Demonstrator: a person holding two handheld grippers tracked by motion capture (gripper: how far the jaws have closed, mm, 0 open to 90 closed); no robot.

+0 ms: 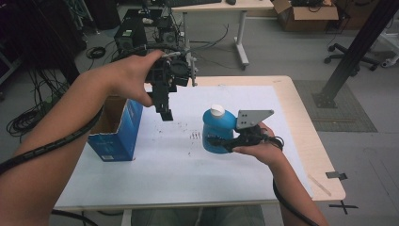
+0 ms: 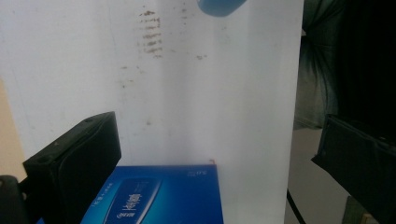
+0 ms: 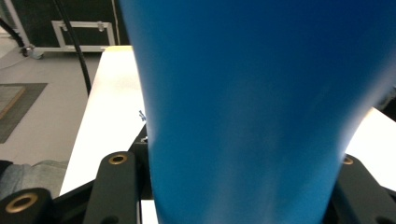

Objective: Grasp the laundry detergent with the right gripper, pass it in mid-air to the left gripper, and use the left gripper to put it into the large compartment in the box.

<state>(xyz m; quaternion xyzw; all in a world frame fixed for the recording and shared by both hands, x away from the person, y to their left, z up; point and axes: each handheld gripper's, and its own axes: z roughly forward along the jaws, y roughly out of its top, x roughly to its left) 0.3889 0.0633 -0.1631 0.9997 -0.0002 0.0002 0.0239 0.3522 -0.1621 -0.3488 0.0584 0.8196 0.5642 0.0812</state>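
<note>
Currently, bottle: blue plastic bottle (image 1: 218,132) with white cap, clamped upright between right gripper (image 1: 221,141) fingers.
Left gripper (image 1: 165,113): fingers parted, nothing held.
Left gripper view: blue carton (image 2: 159,196) seen below the fingers.

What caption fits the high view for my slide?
Right gripper clamps a blue bottle; open left gripper hovers beside the blue box.

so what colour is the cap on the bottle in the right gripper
White, on a blue bottle; the cap shows best in the high view.
</note>
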